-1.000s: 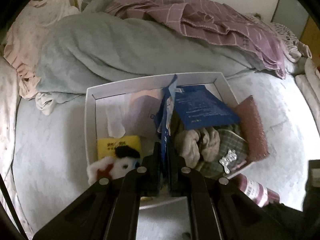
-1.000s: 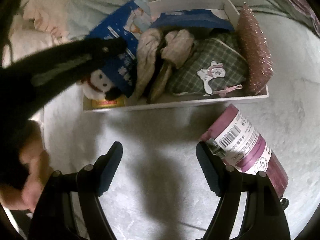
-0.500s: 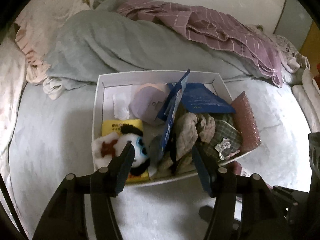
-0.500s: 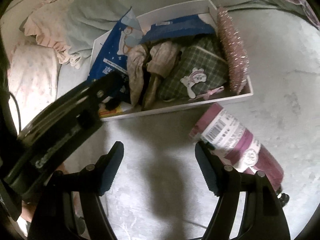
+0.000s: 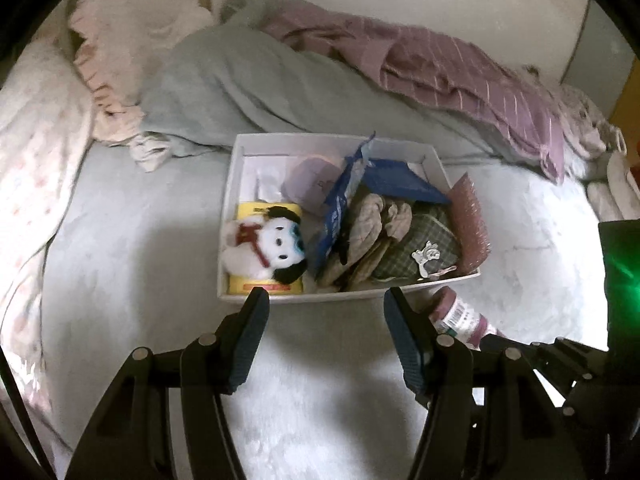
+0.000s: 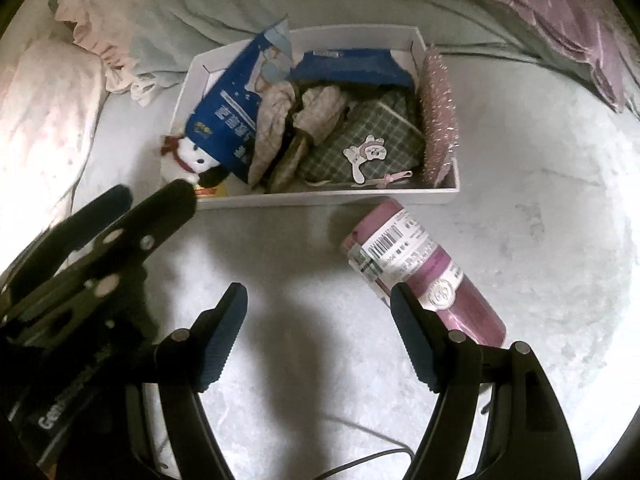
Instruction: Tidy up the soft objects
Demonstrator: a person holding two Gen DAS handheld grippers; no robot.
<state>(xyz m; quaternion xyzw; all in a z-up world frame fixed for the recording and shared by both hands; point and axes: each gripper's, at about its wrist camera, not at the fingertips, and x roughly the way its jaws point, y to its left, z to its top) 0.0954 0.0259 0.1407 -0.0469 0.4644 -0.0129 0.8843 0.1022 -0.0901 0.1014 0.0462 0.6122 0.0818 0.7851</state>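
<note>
White box (image 5: 236, 216) of soft things on bed; left gripper (image 5: 326, 310) and right gripper (image 6: 318, 310) both agape, empty.

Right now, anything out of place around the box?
Yes. The purple roll lies on its side on the bed, outside the white box, beside its near wall. Inside, the blue packet stands tilted, leaning over the plush dog rather than lying flat.

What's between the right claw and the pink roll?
Nothing visible. The right claw is open over bare bedding, and the pink roll lies beside its right finger, outside the white box.
</note>
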